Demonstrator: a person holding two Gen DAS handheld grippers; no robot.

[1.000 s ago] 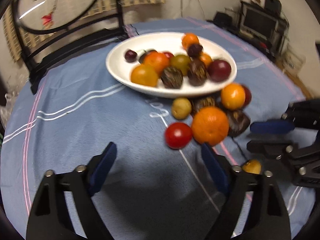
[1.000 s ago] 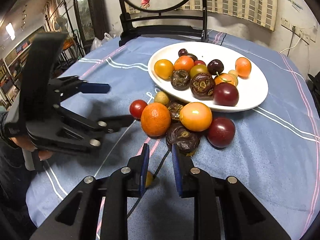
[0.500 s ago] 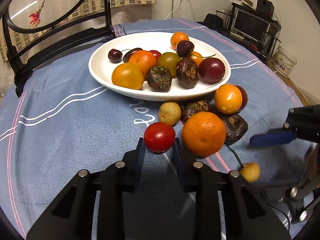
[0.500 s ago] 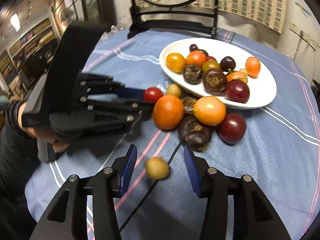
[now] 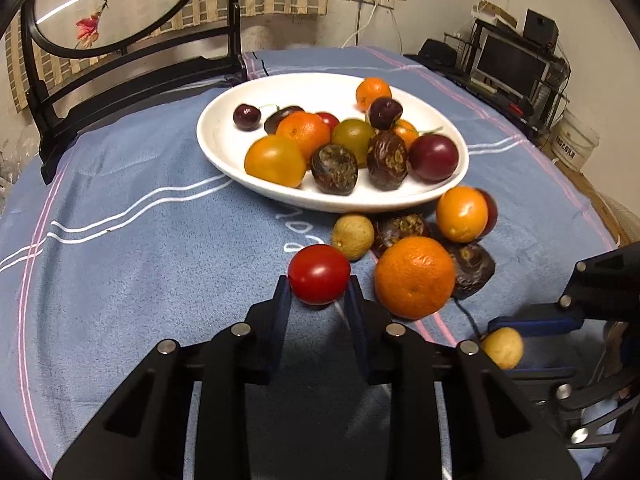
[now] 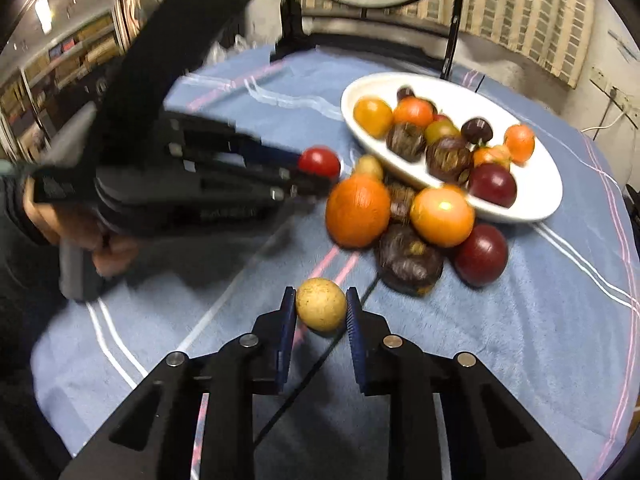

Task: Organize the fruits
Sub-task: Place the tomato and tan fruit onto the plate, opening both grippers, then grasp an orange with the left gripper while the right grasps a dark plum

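Blue cloth with pale stripes covers the counter (image 5: pixel 120 264), and on it a white oval plate (image 5: pixel 224 148) holds oranges, dark plums and wrinkled brown fruit. More fruit lies loose on the cloth just beside the plate's near rim, among it a large orange (image 5: pixel 414 276). At this heap's edge the left claw (image 5: pixel 318 294) is clamped on a red tomato (image 5: pixel 319 274). Nearer the viewer, apart from the heap, the right claw (image 6: pixel 321 308) has just closed on a small yellow fruit (image 6: pixel 321 304).
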